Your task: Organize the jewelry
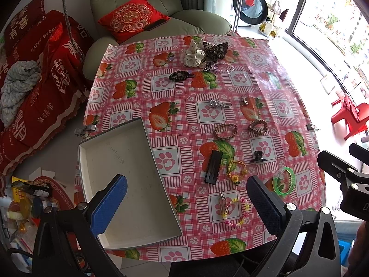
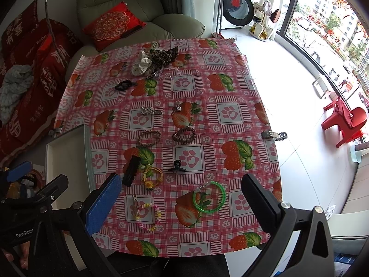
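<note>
We hover both claws, left claw point(image 1: 186, 198) and right claw point(image 2: 182, 198), spread wide and empty; the tray point(image 1: 92, 152) holds nothing, so next we likely pinch the green bangle point(image 2: 209, 196).

Beyond our claws, past the far edge of the table point(image 2: 233, 129) with its strawberry cloth, we see a green armchair point(image 2: 129, 9) holding a red cushion point(image 2: 113, 24). Further off to the right of our claws stands a washing machine point(image 2: 237, 4), and a red plastic chair point(image 2: 346, 120) sits by the window.
</note>
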`<action>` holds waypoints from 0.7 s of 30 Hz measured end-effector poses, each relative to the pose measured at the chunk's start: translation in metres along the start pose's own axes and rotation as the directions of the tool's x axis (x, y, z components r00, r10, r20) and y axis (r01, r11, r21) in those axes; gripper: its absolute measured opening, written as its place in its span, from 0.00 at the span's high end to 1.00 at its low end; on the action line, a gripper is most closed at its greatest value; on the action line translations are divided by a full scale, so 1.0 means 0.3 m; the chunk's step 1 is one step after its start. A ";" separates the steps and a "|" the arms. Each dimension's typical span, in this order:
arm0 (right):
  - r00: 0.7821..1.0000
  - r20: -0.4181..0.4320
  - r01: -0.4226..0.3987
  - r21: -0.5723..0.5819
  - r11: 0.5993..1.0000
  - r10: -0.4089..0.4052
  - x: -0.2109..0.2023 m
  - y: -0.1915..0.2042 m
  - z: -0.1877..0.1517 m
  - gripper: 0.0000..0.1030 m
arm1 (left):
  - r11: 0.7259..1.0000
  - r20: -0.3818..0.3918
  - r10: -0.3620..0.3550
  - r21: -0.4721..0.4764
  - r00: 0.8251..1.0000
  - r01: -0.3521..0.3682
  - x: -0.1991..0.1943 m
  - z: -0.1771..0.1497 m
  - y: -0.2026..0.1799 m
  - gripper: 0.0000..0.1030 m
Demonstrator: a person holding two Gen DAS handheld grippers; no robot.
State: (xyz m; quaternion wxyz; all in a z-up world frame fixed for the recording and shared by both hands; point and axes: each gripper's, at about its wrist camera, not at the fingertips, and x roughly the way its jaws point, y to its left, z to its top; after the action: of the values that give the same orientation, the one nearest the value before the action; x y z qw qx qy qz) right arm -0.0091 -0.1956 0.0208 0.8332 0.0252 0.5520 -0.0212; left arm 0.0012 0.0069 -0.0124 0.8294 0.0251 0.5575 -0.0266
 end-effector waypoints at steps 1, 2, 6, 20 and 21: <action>1.000 0.001 0.001 0.000 1.000 -0.001 -0.001 0.001 0.001 0.00 | 1.000 0.000 0.000 0.000 1.000 0.000 0.000 0.000 0.000 0.00; 1.000 0.001 0.002 0.000 1.000 -0.002 -0.001 0.001 0.001 0.00 | 1.000 0.000 0.000 0.000 1.000 0.000 0.000 0.000 0.000 0.00; 1.000 0.000 0.002 0.000 1.000 -0.002 0.000 0.002 0.001 0.00 | 1.000 -0.001 0.000 -0.001 1.000 0.000 0.000 0.000 -0.001 0.00; 1.000 0.000 0.001 -0.001 1.000 -0.001 0.004 0.007 0.001 0.00 | 1.000 -0.002 0.000 -0.001 1.000 0.000 0.000 0.002 -0.001 0.00; 1.000 0.000 0.002 -0.001 1.000 -0.002 0.004 0.008 0.001 0.00 | 1.000 -0.002 0.000 -0.001 1.000 0.000 0.000 0.002 -0.001 0.00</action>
State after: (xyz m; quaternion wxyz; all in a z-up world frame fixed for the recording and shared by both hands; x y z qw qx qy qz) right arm -0.0082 -0.1933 0.0198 0.8331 0.0243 0.5522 -0.0215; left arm 0.0017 0.0065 -0.0123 0.8287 0.0249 0.5585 -0.0263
